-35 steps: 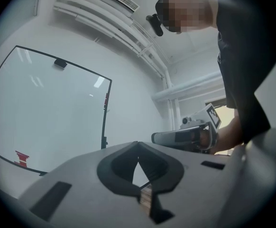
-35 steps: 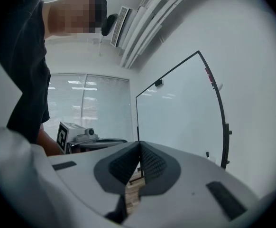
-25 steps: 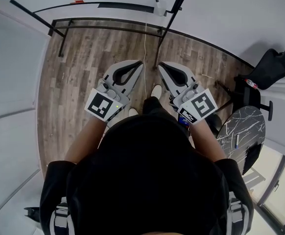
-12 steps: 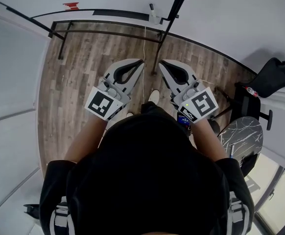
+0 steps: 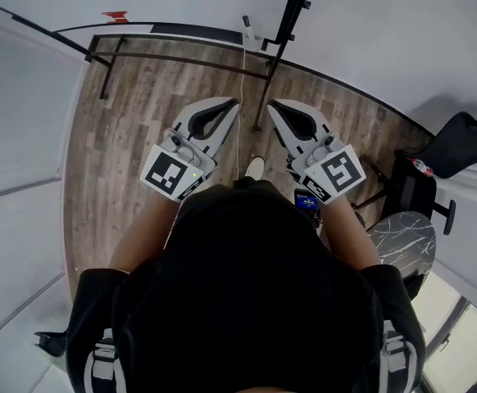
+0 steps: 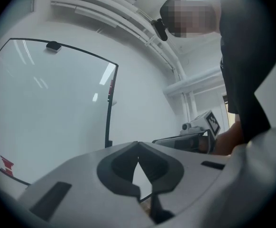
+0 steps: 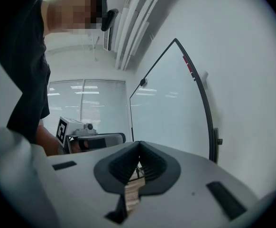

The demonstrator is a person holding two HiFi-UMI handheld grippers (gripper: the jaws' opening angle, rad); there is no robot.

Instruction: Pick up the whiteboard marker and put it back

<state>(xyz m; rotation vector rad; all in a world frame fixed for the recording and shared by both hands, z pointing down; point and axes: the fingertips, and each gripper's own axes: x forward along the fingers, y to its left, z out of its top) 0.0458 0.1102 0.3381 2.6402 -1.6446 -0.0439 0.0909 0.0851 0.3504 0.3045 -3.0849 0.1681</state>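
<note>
I have stepped closer to the whiteboard (image 6: pixel 48 113); left gripper (image 5: pixel 235 103) and right gripper (image 5: pixel 272 105) both pressed together, empty; marker pickup not yet begun.

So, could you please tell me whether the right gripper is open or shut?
Shut: the right gripper has its jaw tips touching, with nothing held between them.

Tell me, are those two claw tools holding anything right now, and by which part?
Nothing is held. The left gripper and the right gripper each have their jaws closed tip to tip, with nothing between them.
</note>
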